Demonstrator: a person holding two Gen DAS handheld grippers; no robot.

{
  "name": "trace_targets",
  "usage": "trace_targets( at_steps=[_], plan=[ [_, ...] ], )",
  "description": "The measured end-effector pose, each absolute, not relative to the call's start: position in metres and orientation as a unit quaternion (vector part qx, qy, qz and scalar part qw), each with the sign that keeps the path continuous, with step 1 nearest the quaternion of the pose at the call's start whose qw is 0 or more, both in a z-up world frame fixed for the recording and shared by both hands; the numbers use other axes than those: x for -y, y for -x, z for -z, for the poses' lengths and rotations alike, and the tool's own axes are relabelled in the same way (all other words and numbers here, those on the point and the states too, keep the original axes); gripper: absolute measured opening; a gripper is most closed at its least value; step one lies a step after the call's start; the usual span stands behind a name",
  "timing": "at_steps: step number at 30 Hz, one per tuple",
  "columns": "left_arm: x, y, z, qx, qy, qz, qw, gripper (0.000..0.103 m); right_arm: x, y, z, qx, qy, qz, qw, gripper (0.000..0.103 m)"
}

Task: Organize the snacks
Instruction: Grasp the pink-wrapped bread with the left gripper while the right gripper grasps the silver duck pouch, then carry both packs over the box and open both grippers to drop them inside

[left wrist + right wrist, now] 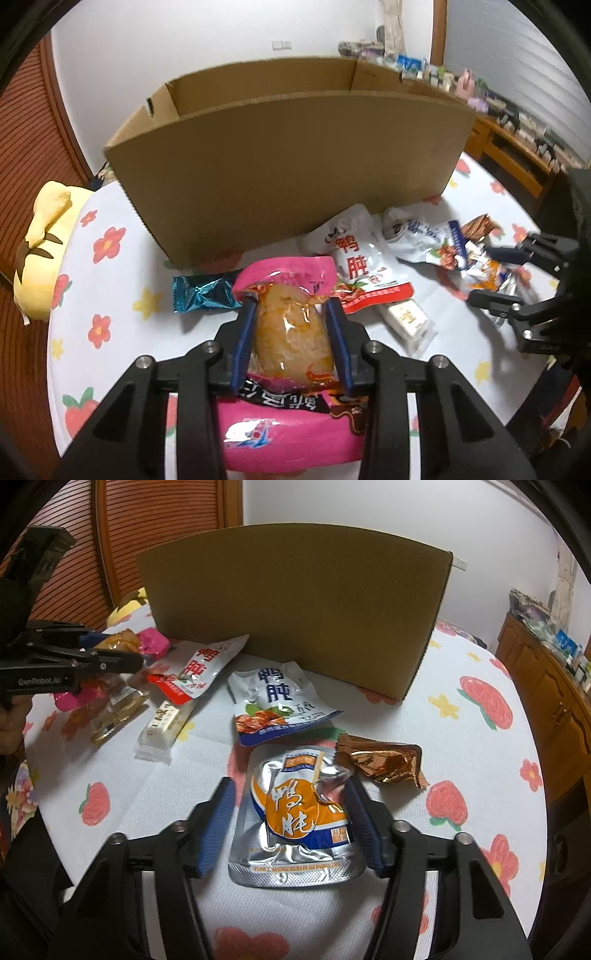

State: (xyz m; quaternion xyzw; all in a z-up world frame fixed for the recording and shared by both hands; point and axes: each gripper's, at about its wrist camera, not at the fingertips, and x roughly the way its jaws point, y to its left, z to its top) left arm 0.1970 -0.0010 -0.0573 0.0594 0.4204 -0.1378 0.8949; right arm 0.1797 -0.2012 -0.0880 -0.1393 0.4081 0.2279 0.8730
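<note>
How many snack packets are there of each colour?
Pink: 1, pink packet, held in the left gripper
Teal: 1
White with red: 1
White with blue: 1
Silver and orange: 1, between the open right gripper fingers
Copper: 1
White bar: 1
Clear yellowish: 1
Total: 8

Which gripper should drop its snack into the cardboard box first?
Left. The left gripper is already shut on the pink packet, facing the cardboard box. The right gripper is open, its fingers only straddling the silver-orange pouch on the table.
</note>
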Motion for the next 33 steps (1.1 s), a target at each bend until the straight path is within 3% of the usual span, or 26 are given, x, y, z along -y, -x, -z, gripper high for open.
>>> trace_targets(
  at_steps=[6,18,33],
  plan=[
    [-0.003,-0.185,0.043,-0.4,-0.049,0.147,0.903,0.035,0.198,-0.179,0.085,-0.414,0.145,-0.229,0.869,0.044],
    [0.003,-0.17,0.012,-0.364,-0.038,0.163,0.916,0.035,0.207,-0.163,0.067,-0.395,0.143,-0.232,0.877,0.043],
    [0.02,-0.198,-0.044,-0.317,-0.053,0.183,0.929,0.035,0.184,-0.192,-0.027,-0.311,0.133,-0.259,0.905,0.044]
  ],
)
